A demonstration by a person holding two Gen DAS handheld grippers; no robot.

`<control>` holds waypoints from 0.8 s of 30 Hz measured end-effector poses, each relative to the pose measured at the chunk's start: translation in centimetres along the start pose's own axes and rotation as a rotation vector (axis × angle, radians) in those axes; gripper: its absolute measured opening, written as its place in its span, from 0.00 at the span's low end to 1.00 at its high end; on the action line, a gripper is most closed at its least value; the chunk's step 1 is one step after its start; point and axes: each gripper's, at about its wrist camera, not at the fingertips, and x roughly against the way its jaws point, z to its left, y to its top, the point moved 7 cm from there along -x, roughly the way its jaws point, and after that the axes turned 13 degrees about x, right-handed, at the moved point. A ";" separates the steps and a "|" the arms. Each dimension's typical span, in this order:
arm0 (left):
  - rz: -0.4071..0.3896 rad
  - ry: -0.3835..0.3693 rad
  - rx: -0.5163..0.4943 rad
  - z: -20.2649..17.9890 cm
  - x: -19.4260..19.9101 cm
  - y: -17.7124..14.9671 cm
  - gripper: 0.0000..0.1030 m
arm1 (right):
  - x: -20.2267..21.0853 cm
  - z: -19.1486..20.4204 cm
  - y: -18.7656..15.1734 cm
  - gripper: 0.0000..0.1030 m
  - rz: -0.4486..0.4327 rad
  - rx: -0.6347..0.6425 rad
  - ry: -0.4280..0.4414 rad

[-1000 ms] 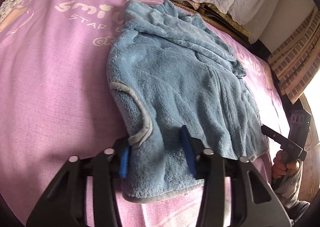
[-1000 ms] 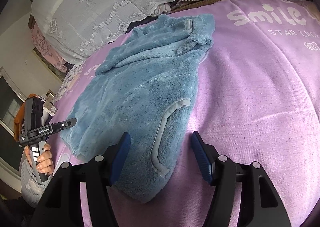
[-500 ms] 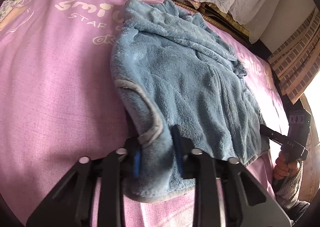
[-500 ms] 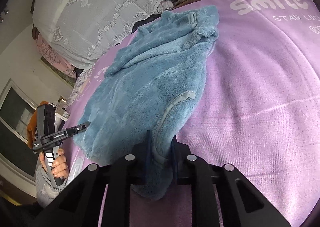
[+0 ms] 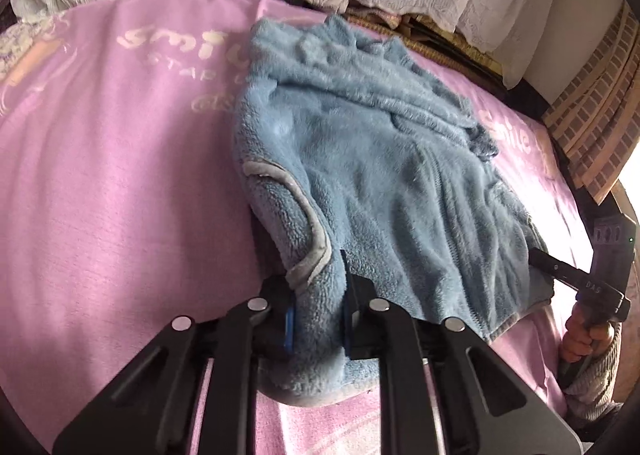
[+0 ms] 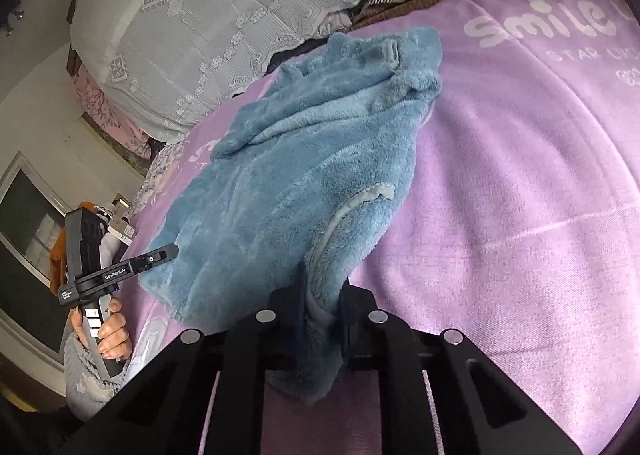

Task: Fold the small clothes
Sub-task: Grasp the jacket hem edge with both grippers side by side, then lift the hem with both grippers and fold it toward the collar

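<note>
So you're holding both tongs on the same blue fleece garment (image 5: 372, 175), which is lying spread out on the pink blanket (image 5: 100, 183) covering the bed. Your left tongs (image 5: 316, 315) are closing narrow on the near hem, right by the grey-trimmed armhole (image 5: 308, 223), and the fluffy fabric is bunching up between the blue pads (image 5: 289, 325). Your right tongs (image 6: 322, 315) are doing the same thing on the other near corner, jaws still squeezing in, with a fold of fleece pinched between them and a bit of it hanging down below the grip. The rest of the garment is lying flat, with the hood end (image 6: 384, 59) pointing away from you toward the white lace cover (image 6: 224, 15). In the right wrist view your left hand (image 6: 110, 331) is gripping the handle at the bed's edge, and in the left wrist view your right hand (image 5: 584, 335) is showing at the far right.
</note>
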 end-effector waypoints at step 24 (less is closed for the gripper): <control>0.081 -0.057 0.107 1.6 0.3 -3.0 0.22 | 1.5 -1.1 -2.9 0.27 0.041 -0.129 0.071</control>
